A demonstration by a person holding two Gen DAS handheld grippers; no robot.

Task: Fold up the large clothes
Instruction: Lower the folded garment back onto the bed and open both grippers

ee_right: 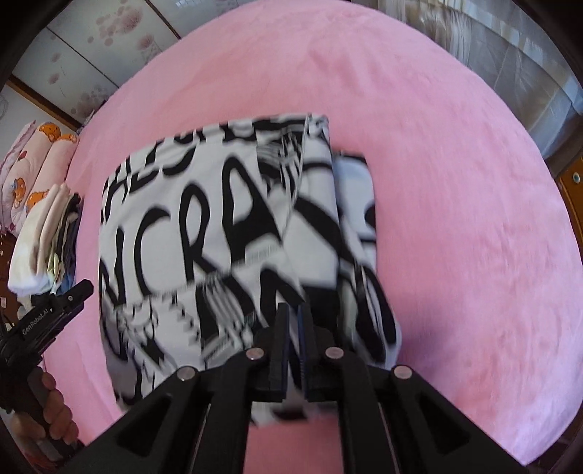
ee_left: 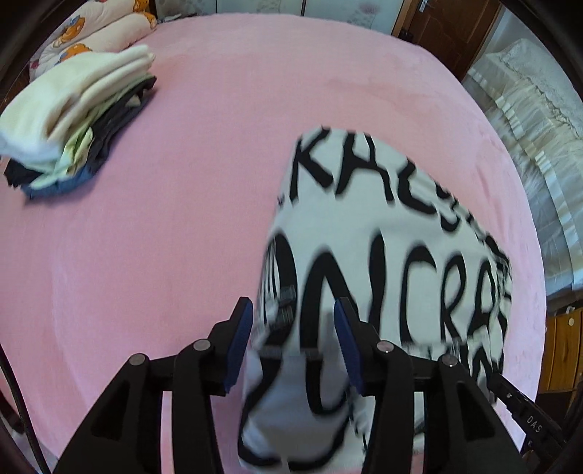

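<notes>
Shirt [ee_right: 226,233]: white with bold black lettering, folded, centre frame on pink bed [ee_right: 455,182]. We find left gripper [ee_left: 293,339] parted around its hem, right gripper [ee_right: 293,321] nearly closed; grip unclear.

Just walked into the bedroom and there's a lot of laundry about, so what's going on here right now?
A person is folding clothes on a pink bed cover with a handheld gripper in each hand. A white garment with big black lettering lies folded on the bed. The left gripper stands open just above the garment's near edge, its pads not pressing on the cloth. The right gripper is almost shut over the same edge; whether it pinches cloth is unclear. A stack of folded clothes sits at the side near some pillows.
</notes>
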